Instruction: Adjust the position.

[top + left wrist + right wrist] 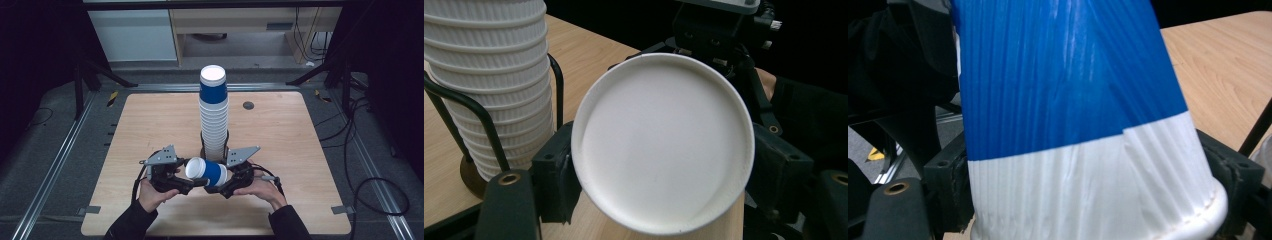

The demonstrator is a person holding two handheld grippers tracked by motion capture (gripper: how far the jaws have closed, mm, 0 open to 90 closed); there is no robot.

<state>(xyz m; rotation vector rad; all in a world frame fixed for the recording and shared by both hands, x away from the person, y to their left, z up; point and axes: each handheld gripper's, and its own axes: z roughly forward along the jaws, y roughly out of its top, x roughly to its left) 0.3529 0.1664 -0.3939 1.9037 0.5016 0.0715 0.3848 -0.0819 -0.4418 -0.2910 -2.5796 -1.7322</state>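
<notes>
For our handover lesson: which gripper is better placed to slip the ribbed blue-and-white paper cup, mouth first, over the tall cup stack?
Probably left: the left gripper clamps the paper cup at its closed base, leaving the mouth free, while the right gripper pinches the rim end.

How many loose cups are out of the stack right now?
1. A single cup lies on its side between the left gripper and right gripper, in front of the stack. The stack could hide another behind it.
</notes>
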